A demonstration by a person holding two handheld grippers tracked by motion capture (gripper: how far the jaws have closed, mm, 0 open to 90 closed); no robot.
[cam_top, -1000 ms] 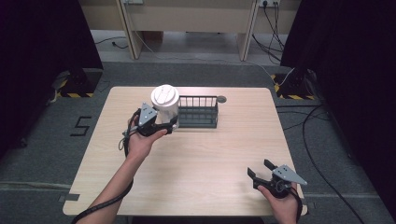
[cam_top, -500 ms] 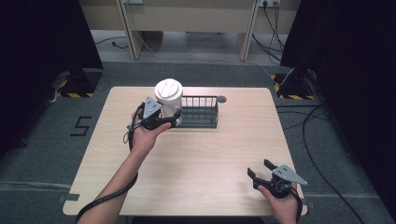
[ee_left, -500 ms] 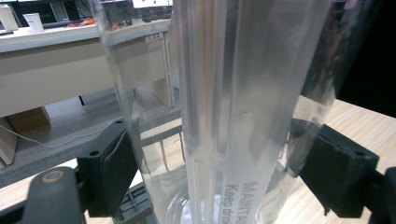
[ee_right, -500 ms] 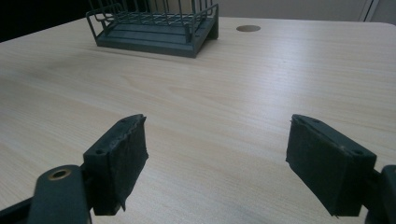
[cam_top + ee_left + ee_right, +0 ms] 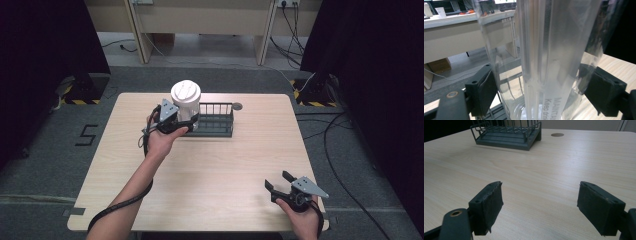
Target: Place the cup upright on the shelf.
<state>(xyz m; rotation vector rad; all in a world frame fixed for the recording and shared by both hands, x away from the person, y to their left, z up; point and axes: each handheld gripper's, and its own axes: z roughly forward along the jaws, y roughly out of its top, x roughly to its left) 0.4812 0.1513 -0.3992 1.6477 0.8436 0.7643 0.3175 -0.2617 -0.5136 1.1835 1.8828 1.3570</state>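
Left claw point(image 5: 186, 121) clenched on clear bottle point(image 5: 186, 102), wire rack point(image 5: 215, 120) just beyond. Right claw point(image 5: 278, 183) released, low over bare wooden surface point(image 5: 220, 170); dark curtains flank room.

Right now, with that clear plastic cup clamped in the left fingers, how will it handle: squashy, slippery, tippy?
The clear cup looks thin-walled and empty, so probably light and easily squashed. Its smooth ribbed wall may slip in the left gripper. Tall with a white lid, it would likely tip if set carelessly in the rack.
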